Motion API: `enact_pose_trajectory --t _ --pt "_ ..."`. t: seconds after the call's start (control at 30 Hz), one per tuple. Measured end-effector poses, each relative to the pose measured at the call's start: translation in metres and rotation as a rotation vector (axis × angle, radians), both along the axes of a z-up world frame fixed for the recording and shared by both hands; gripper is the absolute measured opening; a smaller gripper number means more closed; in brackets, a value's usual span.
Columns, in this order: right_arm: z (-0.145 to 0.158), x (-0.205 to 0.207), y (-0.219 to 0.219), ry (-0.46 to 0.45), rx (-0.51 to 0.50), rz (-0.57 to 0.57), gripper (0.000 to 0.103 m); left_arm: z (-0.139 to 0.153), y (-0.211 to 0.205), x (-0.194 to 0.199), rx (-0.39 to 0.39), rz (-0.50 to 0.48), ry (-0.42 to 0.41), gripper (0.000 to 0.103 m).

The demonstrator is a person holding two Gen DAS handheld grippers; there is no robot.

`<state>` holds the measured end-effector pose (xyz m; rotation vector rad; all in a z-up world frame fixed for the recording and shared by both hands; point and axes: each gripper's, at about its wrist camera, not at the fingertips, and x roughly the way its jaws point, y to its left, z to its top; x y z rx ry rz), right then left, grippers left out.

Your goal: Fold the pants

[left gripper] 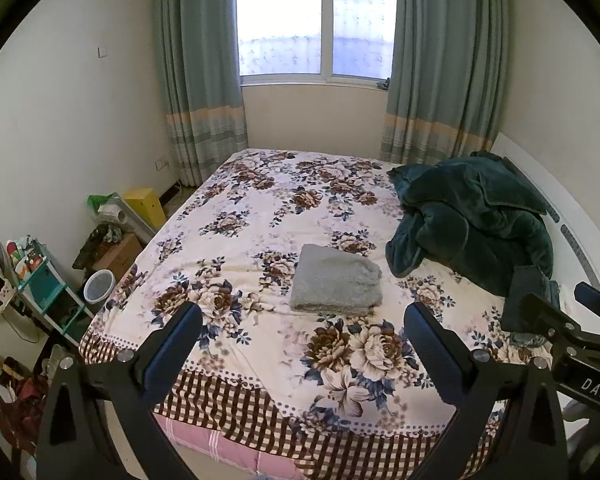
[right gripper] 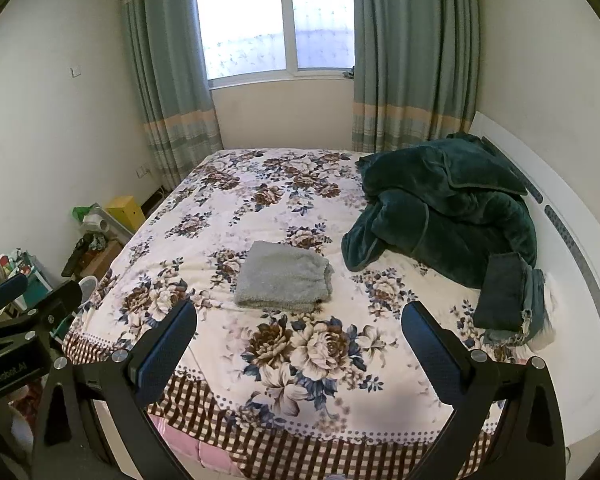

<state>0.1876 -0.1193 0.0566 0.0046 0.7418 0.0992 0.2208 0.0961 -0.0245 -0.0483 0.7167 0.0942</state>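
Your left gripper point(left gripper: 302, 344) and right gripper point(right gripper: 300, 340) hang spread wide, holding nothing. The grey pants point(left gripper: 335, 281) lie folded mid-bed point(left gripper: 260, 208), well apart; likely soft, light, floppy, so pinch a doubled edge.

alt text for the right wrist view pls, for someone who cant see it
Folded grey pants lie in the middle of a floral bed, beyond the open, empty right gripper. A dark green blanket is heaped at the right, and the left gripper shows at the left edge.
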Motion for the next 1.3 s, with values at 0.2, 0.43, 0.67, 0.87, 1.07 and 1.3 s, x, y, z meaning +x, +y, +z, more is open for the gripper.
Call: enact_pose_trajectory --t 0.2,0.43,0.67,0.87,1.07,1.3 --pt "0.0003 0.0004 -0.0004 0.0 0.0 -0.001 0.103 0.0007 -0.0011 -0.0003 0.002 0.003 0.001 0.103" --pt "0.0 0.0015 0.0003 0.002 0.002 0.002 0.103 0.0012 -0.0019 -0.002 0.004 0.008 -0.001 0.103" --pt "-0.001 0.001 0.0004 -0.001 0.002 0.003 0.103 0.0023 -0.0032 -0.0039 -0.001 0.01 -0.002 0.103" --pt "-0.0012 0.0025 -0.0017 -0.005 0.002 0.006 0.103 0.003 -0.0041 -0.0049 -0.002 0.012 -0.002 0.103" --pt "-0.0015 0.0024 -0.0017 -0.003 0.0 0.006 0.103 0.0029 -0.0031 -0.0044 -0.001 0.012 -0.004 0.103" --pt "-0.0022 0.0019 -0.0012 -0.004 0.0 0.004 0.103 0.0044 -0.0051 -0.0067 0.002 0.019 -0.003 0.103"
